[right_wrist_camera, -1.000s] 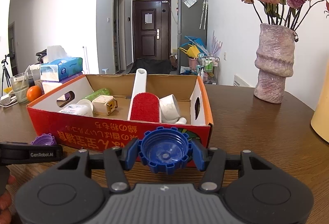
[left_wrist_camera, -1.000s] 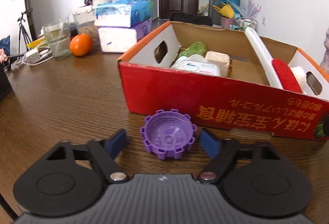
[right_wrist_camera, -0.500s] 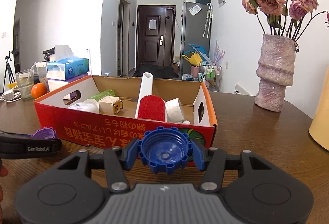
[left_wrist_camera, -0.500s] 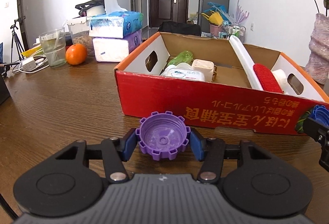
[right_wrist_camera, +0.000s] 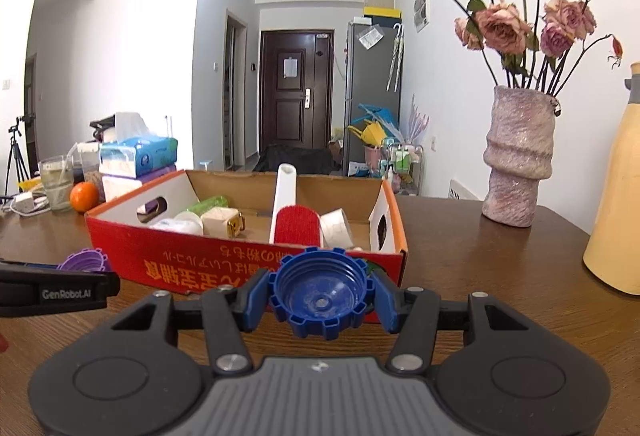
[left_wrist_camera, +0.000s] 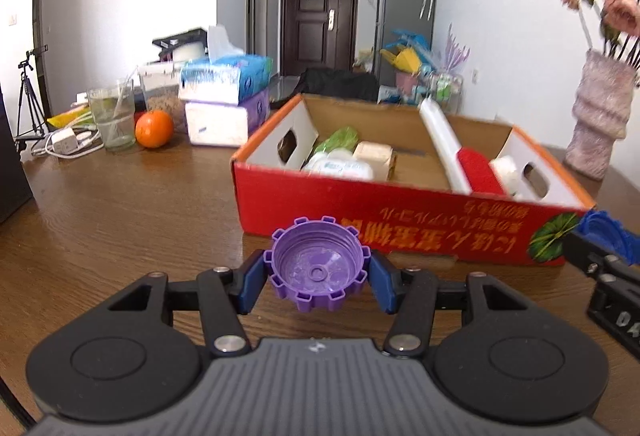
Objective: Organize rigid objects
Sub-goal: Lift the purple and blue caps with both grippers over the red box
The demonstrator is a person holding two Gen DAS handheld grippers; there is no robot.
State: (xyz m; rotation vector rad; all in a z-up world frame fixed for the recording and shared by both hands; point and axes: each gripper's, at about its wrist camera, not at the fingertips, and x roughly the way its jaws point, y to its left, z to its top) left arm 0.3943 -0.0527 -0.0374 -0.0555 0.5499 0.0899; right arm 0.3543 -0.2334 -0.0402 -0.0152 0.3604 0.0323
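Note:
My left gripper [left_wrist_camera: 317,276] is shut on a purple notched cap [left_wrist_camera: 318,262], held open side up above the wooden table, just in front of the red cardboard box [left_wrist_camera: 400,224]. My right gripper [right_wrist_camera: 320,294] is shut on a blue notched cap [right_wrist_camera: 320,292], also open side up, before the box's [right_wrist_camera: 248,260] right front corner. From the left wrist view the blue cap [left_wrist_camera: 604,236] shows at the right edge; from the right wrist view the purple cap [right_wrist_camera: 84,261] shows at the left. Inside the box lie a red brush with a white handle [right_wrist_camera: 294,220], a white tub, a beige block and a green bottle.
Behind the box on the left stand tissue packs [left_wrist_camera: 224,92], a glass [left_wrist_camera: 112,116], an orange [left_wrist_camera: 154,129] and a charger with cable. A pink vase with dried roses [right_wrist_camera: 518,164] and a yellow jug [right_wrist_camera: 616,204] stand at the right.
My left gripper has closed on the purple cap and lifted it off the table toward the box. My right gripper has risen slightly with the blue cap.

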